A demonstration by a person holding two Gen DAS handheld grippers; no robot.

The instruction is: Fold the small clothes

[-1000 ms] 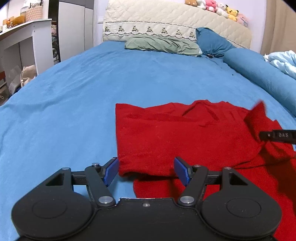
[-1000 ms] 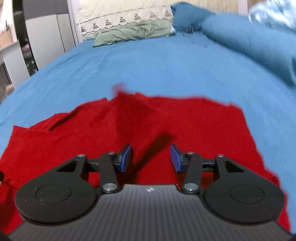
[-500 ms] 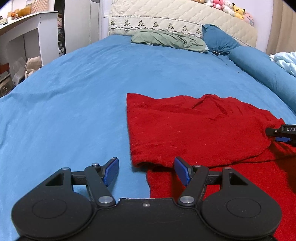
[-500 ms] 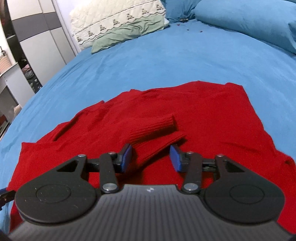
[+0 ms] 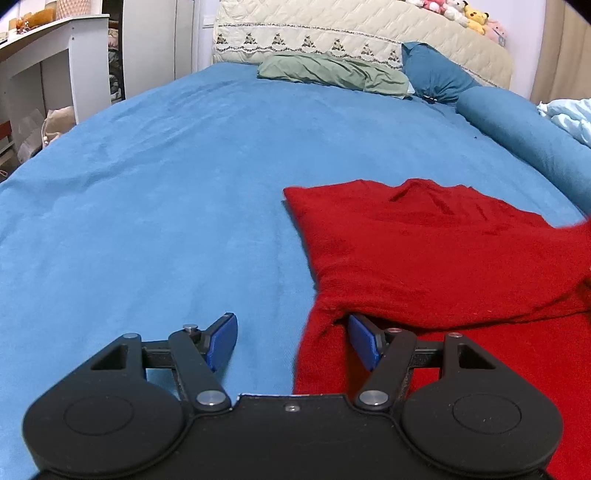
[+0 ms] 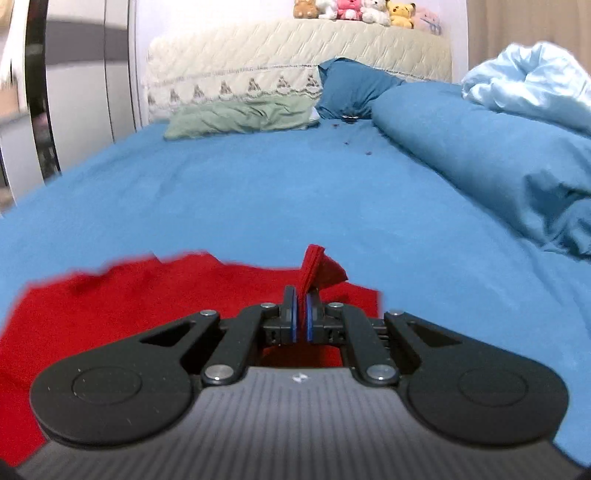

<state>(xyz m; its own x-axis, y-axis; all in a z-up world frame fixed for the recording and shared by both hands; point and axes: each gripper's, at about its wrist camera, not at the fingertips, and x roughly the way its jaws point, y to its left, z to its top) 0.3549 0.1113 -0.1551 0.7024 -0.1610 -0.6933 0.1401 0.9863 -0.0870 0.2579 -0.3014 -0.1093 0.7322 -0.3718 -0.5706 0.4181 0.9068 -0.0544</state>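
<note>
The red garment point(image 5: 436, 258) lies on the blue bed sheet point(image 5: 155, 206), in the near right part of the bed as the left wrist camera sees it. It looks like a knitted piece, and it is partly folded: one upper layer with a straight left edge lies over a lower layer that reaches toward the camera. Near its far edge there are some raised wrinkles.

The left hand-held gripper point(image 5: 291, 341) is wide open. Its left blue pad is over the bare sheet, and its right blue pad point(image 5: 364, 341) is at the near left corner of the upper layer, just under the folded edge. The pads do not press on the cloth.

The right hand-held gripper point(image 6: 301, 319) is closed on a part of the red garment point(image 6: 122, 306). A small folded piece of the red cloth point(image 6: 319, 267) stands up from between the two blue pads, above the rest of the cloth. This picture is a little blurred at the far edge of the garment.

At the head of the bed lie a green pillow point(image 5: 332, 72) and a dark blue pillow point(image 5: 432, 75), in front of a cream quilted headboard point(image 5: 332, 35). Some plush toys point(image 6: 362, 9) sit on top of the headboard. A rolled blue duvet point(image 6: 480, 147) lies along the right side, with a light blue blanket point(image 6: 532, 81) behind it. A white desk point(image 5: 44, 48) stands on the left of the bed.
</note>
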